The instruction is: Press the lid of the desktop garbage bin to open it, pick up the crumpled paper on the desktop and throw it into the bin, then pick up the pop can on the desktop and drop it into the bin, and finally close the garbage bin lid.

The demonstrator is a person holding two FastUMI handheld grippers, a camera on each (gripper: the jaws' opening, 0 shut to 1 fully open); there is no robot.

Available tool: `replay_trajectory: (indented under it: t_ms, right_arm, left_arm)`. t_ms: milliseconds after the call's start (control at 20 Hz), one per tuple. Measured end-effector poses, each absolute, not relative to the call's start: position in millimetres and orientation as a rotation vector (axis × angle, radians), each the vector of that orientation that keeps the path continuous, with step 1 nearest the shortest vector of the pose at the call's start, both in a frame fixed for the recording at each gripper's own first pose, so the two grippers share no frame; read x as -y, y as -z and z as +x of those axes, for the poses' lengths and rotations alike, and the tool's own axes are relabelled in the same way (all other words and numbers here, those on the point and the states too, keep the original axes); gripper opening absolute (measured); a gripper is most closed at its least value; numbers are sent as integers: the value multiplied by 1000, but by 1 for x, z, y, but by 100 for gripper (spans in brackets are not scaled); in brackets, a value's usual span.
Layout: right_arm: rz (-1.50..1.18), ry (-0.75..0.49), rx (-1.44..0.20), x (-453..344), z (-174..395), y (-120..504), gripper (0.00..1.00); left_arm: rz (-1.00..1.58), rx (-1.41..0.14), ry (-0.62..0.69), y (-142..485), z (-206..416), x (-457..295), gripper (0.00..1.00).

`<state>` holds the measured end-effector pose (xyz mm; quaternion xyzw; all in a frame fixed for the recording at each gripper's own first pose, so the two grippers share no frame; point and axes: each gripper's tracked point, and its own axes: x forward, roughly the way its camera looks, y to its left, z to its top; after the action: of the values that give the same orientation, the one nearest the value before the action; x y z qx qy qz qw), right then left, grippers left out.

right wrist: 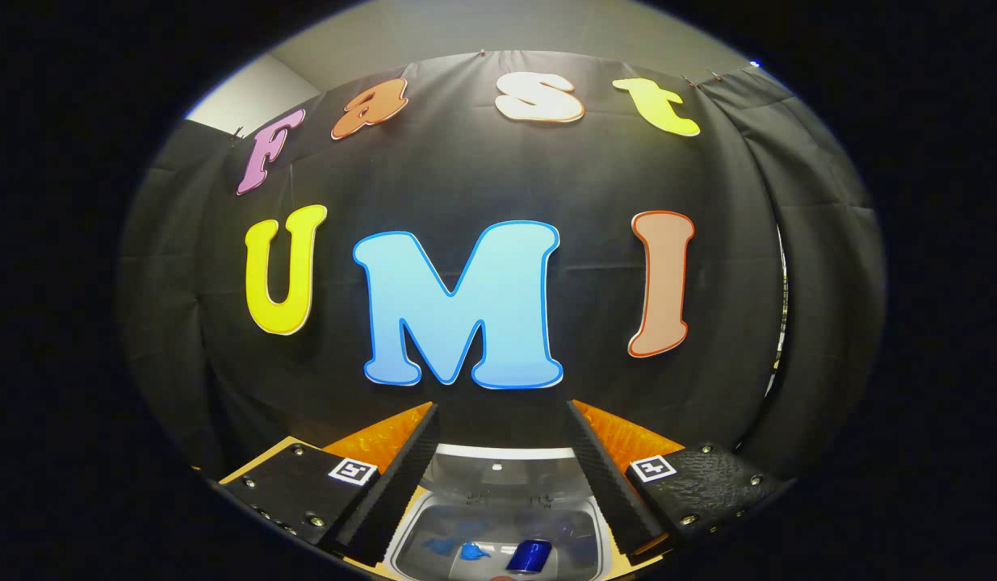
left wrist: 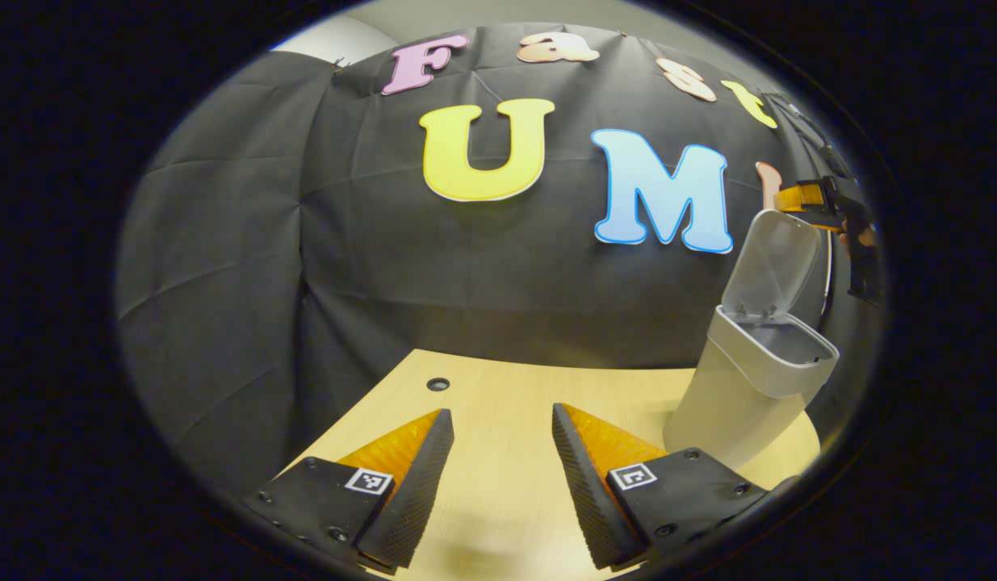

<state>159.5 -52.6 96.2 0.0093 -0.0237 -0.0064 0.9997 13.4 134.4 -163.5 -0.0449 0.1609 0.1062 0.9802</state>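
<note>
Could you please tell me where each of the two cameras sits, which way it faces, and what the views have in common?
Left gripper view: rides on the left tool, low over the table, facing the cloth wall; its own open fingers show below, the bin with raised lid to one side, the right tool above it.
Right gripper view: rides on the right tool, above the open bin, facing the wall; between its open fingers lies a blue can.
Shared: the bin and the wall.

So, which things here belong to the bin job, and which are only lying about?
For the job:
- bin, lid up
- blue can inside the bin
- blue paper beside the can
- right gripper, open above the bin
- left gripper, open, holding nothing

Only lying about:
- table
- hole in the table
</note>
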Motion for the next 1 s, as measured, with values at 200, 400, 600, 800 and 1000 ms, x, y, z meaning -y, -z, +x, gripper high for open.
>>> replay_trajectory:
  t_ms: [200, 400, 600, 800, 1000]
  right_arm:
    - [25, 4, 24, 48, 135, -76, 98]
    - [26, -16, -28, 43, 120, -43, 98]
    - [24, -20, -108, 39, 111, -3, 98]
    - [32, -23, -161, 37, 106, 24, 98]
    - [35, -22, -182, 37, 104, 37, 98]
  left_arm:
    - [-89, -327, -186, 164, 13, -120, 85]
    - [-93, -328, -166, 163, 10, -110, 85]
    - [-88, -335, -153, 164, 2, -100, 84]
    - [-85, -338, -159, 165, -6, -99, 85]
    - [-86, -338, -176, 165, -12, -103, 82]
